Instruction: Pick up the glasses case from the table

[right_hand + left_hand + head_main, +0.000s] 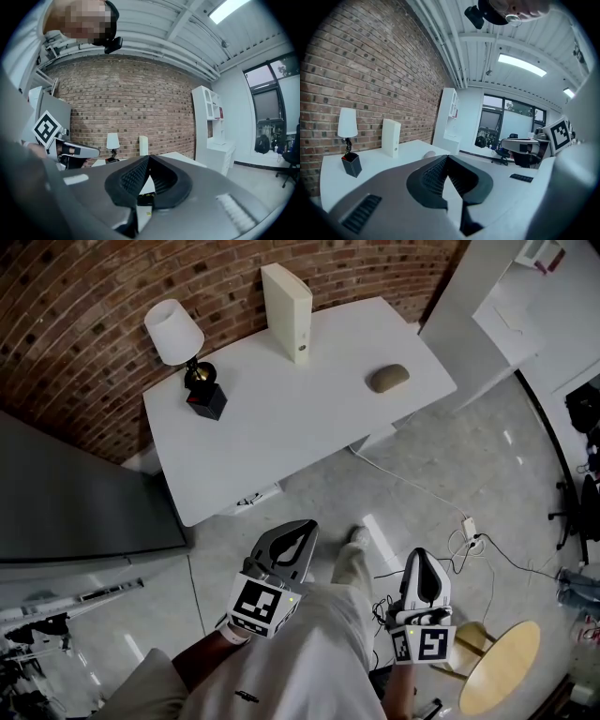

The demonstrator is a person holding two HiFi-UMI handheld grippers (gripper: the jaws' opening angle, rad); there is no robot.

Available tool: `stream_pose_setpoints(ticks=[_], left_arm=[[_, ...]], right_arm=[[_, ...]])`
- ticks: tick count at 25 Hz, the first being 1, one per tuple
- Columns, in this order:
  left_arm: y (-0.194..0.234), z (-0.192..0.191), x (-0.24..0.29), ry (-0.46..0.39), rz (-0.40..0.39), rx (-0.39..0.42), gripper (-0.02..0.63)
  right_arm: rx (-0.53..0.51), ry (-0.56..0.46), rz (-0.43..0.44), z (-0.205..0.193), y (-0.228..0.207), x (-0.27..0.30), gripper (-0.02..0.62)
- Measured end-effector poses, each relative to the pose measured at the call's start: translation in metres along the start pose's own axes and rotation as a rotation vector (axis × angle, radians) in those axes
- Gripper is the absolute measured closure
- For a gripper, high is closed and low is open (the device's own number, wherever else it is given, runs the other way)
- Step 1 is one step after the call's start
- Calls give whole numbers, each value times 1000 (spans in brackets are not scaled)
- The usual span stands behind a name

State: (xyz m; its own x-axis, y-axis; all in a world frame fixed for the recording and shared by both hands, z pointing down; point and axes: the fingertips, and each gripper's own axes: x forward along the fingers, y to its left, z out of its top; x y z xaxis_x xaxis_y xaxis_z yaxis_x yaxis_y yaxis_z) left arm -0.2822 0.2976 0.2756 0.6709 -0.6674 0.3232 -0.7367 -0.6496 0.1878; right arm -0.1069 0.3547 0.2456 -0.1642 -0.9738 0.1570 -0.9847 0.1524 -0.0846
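Head view has the person standing on the floor short of the white counter [281, 418], both grippers held low in front of the body; the left gripper [298, 529] has its jaws pressed together at the tips with nothing between them, as the left gripper view confirms; the right gripper [420, 557] is likewise closed and empty in the right gripper view; the glasses case [388, 379], a rounded tan thing, lies well ahead of both grippers on the far right part of the counter, nearer the right gripper's line than the left's, with bare counter all around it; farther ahead and off to the left gripper's side stand a white lamp [174, 332] and an upright white box [287, 310], well apart from the case; the step in hand looks like the approach, with no grasp begun; the next move would call for stepping closer, parting the jaws of one gripper, probably the right, then lowering them astride the case's narrow width before closing.
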Motion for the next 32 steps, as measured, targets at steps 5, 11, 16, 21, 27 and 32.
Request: stream_pose_setpoints(ticks=[5,11,16,21,27,32], left_arm=[[11,-3,15,30,19,12,598],[19,-2,44,51,45,-2,598],[24,8,85,60,63,-12,598],[24,33,141,51,76,2,598],[22,66,198,43,130,21,598],[19,86,245,40,172,32,598]], right_arm=[[11,2,9,-5,-6,14,585],[34,14,30,-15,-31,43,585],[25,9,68,-6,-58,85,585],[34,-1,90,4,-103,124,584],[50,-14,139,19,-154,173,585],[64,-35,178,29,-194,209,584]])
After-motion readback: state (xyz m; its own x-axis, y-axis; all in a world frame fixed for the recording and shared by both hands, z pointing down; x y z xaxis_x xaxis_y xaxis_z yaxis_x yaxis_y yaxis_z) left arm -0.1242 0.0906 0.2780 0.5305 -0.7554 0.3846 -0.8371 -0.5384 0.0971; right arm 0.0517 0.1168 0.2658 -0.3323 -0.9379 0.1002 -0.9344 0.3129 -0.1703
